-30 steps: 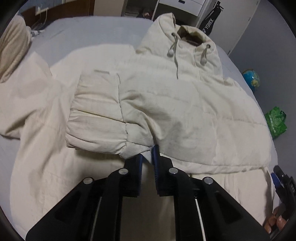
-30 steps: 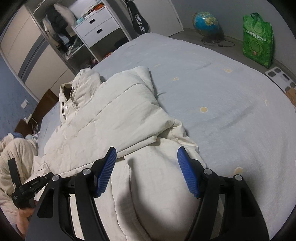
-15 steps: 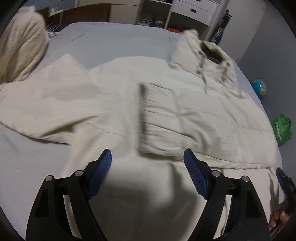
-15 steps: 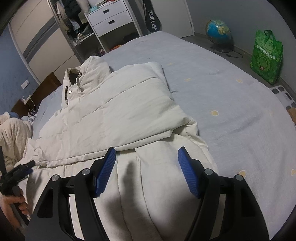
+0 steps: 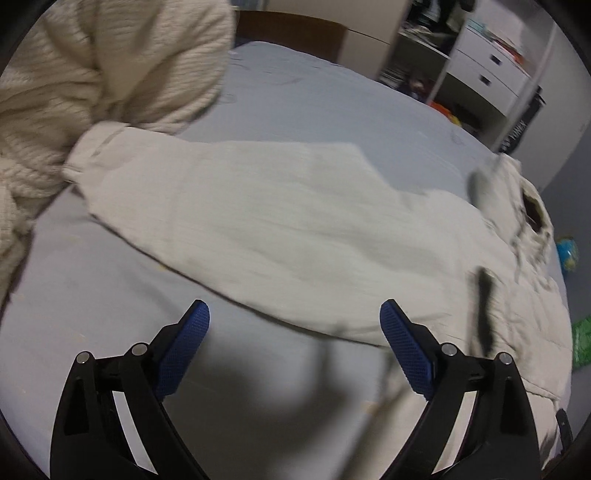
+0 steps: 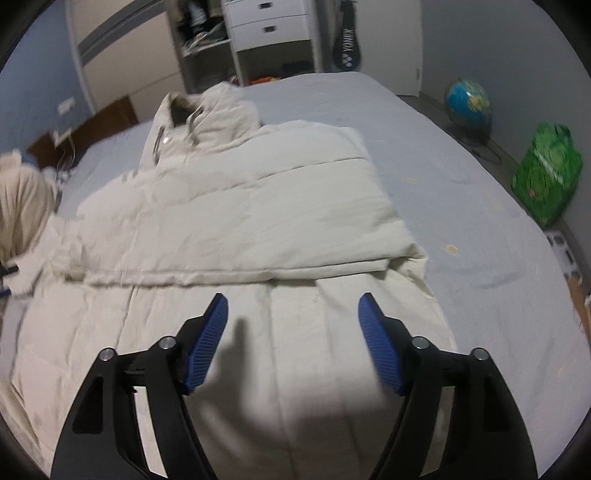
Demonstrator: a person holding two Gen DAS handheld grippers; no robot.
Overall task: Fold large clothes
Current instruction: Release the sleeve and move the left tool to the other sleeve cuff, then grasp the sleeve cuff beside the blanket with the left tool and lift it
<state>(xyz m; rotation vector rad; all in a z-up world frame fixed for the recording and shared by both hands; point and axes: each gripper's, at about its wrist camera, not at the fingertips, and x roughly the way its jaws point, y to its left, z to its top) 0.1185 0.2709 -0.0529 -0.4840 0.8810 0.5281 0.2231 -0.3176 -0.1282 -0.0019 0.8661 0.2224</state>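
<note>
A cream padded hooded jacket (image 5: 295, 221) lies spread on the grey bed sheet (image 5: 314, 103). Its unfolded sleeve (image 5: 166, 177) runs to the upper left, and the hood (image 5: 532, 210) is at the right. My left gripper (image 5: 291, 310) hovers over the sheet at the sleeve's near edge, jaws opening wide with nothing between them. In the right wrist view one side of the jacket (image 6: 240, 206) is folded across the body, with the hood (image 6: 207, 114) beyond it. My right gripper (image 6: 292, 299) hangs over the lower part of the jacket, jaws opening and nothing between them.
A cream knitted sweater (image 5: 92, 74) is heaped at the bed's left, touching the sleeve cuff (image 5: 85, 155). A wooden headboard (image 5: 295, 33) and white drawers (image 6: 269, 26) stand behind the bed. A globe (image 6: 469, 103) and a green bag (image 6: 546, 177) sit on the floor right.
My left gripper let go of the folded sleeve's cuff, opened wide and swung left to the other sleeve. My right gripper rolled and shifted slightly over the jacket, its jaws a little wider.
</note>
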